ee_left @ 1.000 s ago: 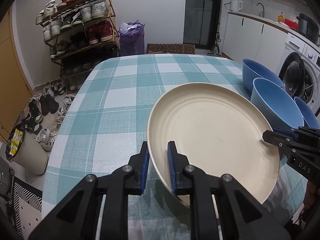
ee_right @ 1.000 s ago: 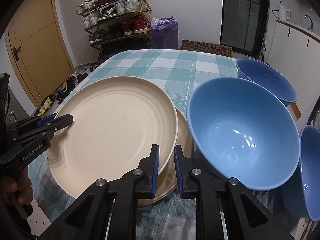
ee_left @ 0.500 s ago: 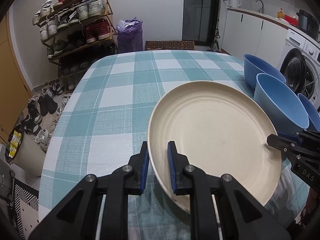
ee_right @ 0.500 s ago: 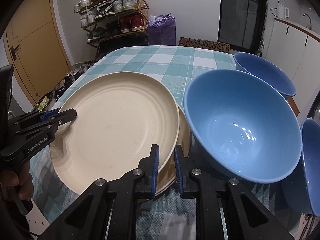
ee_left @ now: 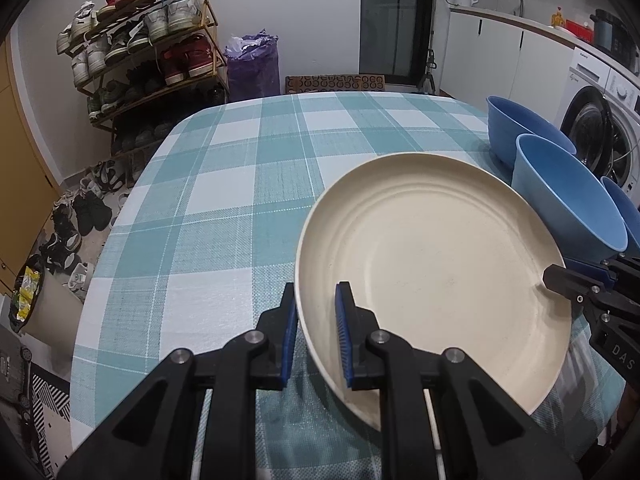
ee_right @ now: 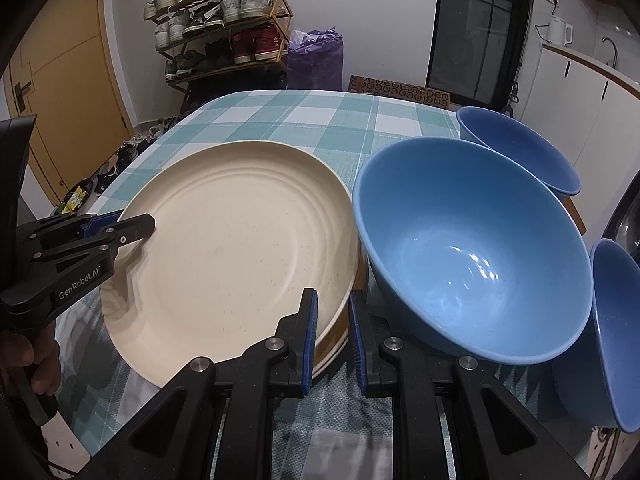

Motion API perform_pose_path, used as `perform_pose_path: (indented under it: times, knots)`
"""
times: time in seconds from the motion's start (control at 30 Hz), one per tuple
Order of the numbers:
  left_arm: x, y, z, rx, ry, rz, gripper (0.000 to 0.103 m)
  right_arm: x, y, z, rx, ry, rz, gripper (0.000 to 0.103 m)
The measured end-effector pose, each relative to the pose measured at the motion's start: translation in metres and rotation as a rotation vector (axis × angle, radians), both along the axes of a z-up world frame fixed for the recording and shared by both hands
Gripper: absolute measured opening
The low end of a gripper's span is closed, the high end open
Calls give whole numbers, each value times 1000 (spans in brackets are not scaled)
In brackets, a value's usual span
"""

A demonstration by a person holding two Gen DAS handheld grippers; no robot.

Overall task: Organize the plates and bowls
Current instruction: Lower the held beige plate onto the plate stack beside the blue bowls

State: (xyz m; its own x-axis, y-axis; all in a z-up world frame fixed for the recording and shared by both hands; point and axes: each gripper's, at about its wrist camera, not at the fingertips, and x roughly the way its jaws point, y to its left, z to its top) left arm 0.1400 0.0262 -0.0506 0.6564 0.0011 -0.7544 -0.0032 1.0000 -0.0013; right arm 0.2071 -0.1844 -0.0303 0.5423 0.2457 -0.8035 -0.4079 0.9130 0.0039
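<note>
Left gripper (ee_left: 316,334) clamped on near rim of cream plate (ee_left: 436,272), holding it tilted over the checked tablecloth (ee_left: 224,200) near the table's front edge. Right gripper (ee_right: 333,336) pinching the same plate's opposite rim, above a second cream plate (ee_right: 340,336). Three blue bowls (ee_right: 468,248) along the right edge.

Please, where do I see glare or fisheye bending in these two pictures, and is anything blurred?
Right wrist view: white glare spots sit inside the light blue bowl; the doorframe bows outward. Left wrist view: the checked tablecloth lines curve towards the edges, and dark corners frame the picture; the cream plate shows soft, even light without glare. Both views look sharp; nothing is blurred by motion.
</note>
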Motion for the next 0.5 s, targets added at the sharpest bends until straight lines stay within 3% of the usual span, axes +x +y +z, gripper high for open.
perform_pose_path:
  times: [0.5]
  knots:
    - [5, -6, -8, 12, 17, -16, 17, -2, 0, -6, -50, -3, -4, 16]
